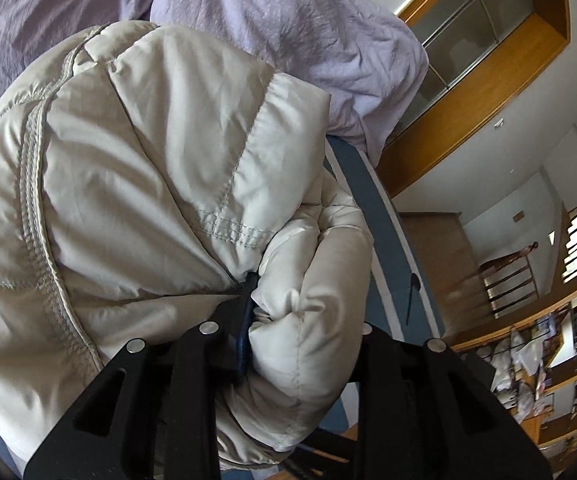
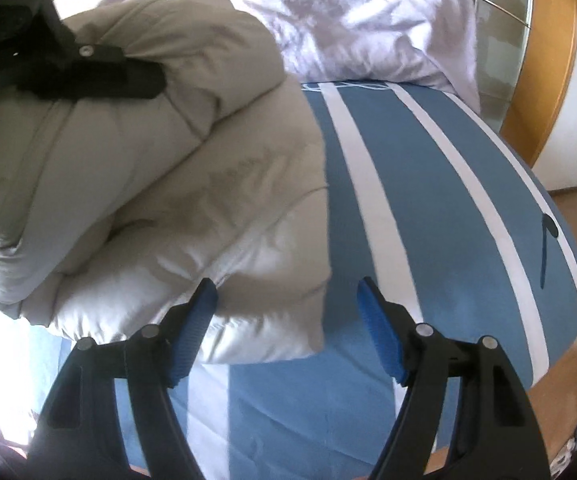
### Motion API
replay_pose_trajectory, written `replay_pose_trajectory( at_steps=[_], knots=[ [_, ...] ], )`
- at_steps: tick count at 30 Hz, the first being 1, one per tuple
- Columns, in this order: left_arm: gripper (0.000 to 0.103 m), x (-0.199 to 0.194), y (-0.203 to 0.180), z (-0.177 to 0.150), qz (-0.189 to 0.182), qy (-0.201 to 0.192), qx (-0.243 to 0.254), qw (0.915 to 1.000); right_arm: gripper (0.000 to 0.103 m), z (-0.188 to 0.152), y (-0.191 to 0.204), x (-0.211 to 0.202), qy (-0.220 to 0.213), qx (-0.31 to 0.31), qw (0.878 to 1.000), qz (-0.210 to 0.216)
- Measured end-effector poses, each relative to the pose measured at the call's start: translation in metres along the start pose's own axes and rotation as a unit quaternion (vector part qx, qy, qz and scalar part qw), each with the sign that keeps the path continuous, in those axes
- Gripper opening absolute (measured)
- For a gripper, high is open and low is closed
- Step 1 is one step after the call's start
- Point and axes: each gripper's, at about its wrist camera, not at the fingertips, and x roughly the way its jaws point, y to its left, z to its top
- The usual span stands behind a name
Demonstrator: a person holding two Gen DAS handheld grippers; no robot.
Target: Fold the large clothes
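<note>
The big puffy cream quilted jacket (image 2: 160, 184) lies bunched up on the bed with the blue and white striped sheet (image 2: 420, 184), next to a crumpled pale purple blanket (image 1: 288, 40). The left tongs (image 1: 284, 312) pinch a fat fold of the jacket. The right tongs (image 2: 286, 300) are wide open, holding nothing, just above the jacket's edge.

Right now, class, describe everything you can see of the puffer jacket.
The puffer jacket is cream, quilted and shiny with stitched seams, folded into a thick bundle on the blue, white-striped bed sheet. A lilac duvet lies behind it. The left hand-held gripper pinches a puffy fold; the right hand-held gripper hovers open at its edge.
</note>
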Motion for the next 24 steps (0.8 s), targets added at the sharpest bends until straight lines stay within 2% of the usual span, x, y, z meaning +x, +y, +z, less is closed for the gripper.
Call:
replay_pose_trajectory(
  at_steps=[3, 5, 6, 7, 12, 19, 24],
  knots=[
    [0.036, 0.000, -0.005, 0.001, 0.005, 0.000, 0.009, 0.9999, 0.073, -0.001, -0.004, -0.003, -0.002, 0.004, 1.000, -0.005],
    [0.050, -0.002, -0.010, 0.001, 0.003, 0.000, 0.017, 0.9998, 0.073, -0.001, -0.005, -0.005, -0.004, 0.006, 1.000, -0.009],
    [0.066, -0.004, -0.014, 0.001, -0.002, -0.001, 0.022, 0.9997, 0.073, -0.001, -0.005, -0.006, -0.005, 0.007, 1.000, -0.011],
    [0.076, -0.007, -0.018, -0.001, -0.007, -0.003, 0.029, 0.9995, 0.073, 0.002, -0.008, -0.004, -0.005, 0.009, 1.000, -0.012],
    [0.080, -0.023, -0.037, -0.007, 0.007, -0.021, 0.069, 0.9974, 0.073, -0.005, -0.006, -0.017, -0.011, 0.020, 0.999, -0.026],
    [0.080, -0.060, -0.021, -0.005, 0.020, -0.058, 0.056, 0.9965, 0.073, -0.009, -0.016, -0.026, -0.014, 0.038, 0.998, -0.039],
    [0.080, -0.084, 0.003, -0.001, 0.053, -0.088, 0.041, 0.9939, 0.073, -0.011, -0.022, -0.026, -0.013, 0.049, 0.998, -0.041]
  ],
)
